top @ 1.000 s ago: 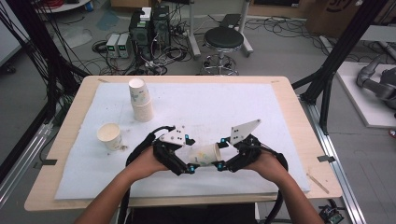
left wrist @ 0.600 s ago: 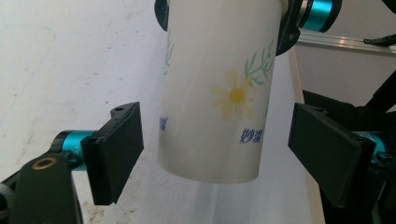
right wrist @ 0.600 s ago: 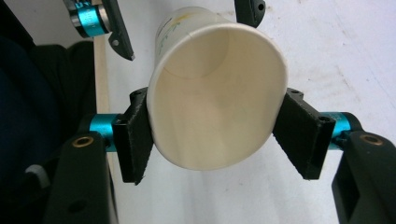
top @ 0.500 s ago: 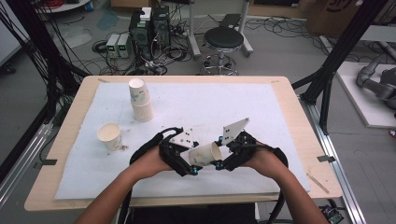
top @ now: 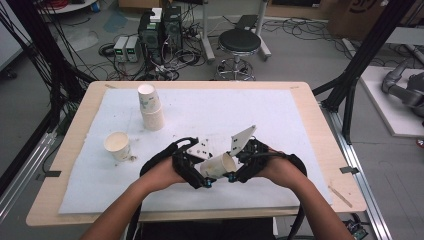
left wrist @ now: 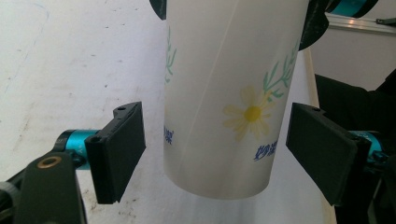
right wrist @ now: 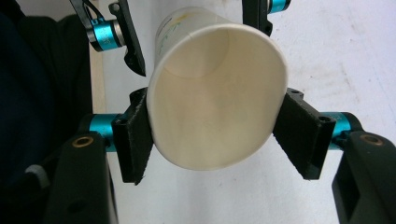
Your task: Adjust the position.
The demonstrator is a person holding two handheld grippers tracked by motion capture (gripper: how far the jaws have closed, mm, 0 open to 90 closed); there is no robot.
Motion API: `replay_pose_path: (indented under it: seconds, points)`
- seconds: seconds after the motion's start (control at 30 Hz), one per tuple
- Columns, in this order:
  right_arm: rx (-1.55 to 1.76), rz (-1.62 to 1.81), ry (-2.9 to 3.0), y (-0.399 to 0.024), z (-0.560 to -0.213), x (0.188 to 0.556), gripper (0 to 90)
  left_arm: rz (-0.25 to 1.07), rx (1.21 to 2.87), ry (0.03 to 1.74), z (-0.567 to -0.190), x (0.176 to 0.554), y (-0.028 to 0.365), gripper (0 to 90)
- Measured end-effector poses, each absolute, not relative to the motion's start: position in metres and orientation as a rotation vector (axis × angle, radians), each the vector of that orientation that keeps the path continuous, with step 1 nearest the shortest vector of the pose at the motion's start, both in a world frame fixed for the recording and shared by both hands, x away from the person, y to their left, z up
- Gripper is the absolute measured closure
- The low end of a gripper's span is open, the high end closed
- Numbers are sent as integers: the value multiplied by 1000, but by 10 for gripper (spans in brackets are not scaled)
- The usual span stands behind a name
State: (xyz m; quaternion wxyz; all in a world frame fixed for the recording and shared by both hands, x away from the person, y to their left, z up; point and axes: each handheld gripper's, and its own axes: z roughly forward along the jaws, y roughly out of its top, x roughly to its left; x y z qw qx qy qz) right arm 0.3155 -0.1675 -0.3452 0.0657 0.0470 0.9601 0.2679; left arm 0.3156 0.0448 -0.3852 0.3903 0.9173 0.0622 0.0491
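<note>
The paper cup (top: 218, 165) with a daisy print hangs tilted above the white mat (top: 280, 120) near the table's front edge, between the two grippers, and its inside looks empty in the right gripper view (right wrist: 217, 123). The right gripper (top: 239, 172) clamps it near the open rim, both pads pressed against the wall. The left gripper (top: 200, 176) has its jaws around the cup's base end (left wrist: 219, 102); they have just been closing, yet a gap shows on each side and the pads do not touch the paper. Farther left on the mat stands a single paper cup (top: 117, 146), mouth up, nothing visible inside. Behind it, a stack of paper cups (top: 150, 106) stands upside down.
</note>
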Motion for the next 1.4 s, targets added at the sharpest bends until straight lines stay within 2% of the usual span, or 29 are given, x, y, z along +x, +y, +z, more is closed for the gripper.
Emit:
replay_pose_path:
  seconds: [0.67, 0.97, 1.13, 1.4]
  points:
    - [102, 682, 2914, -153, -349, 315, 337, 96, 2382, 140, -389, 317, 37, 242]
    - [87, 666, 2920, -149, -352, 312, 331, 75, 2378, 132, -392, 316, 32, 348]
    - [72, 667, 2921, -150, -351, 312, 332, 62, 2374, 128, -394, 316, 30, 361]
    - [120, 893, 2853, -163, -346, 314, 220, 57, 2298, 180, -393, 319, 37, 340]
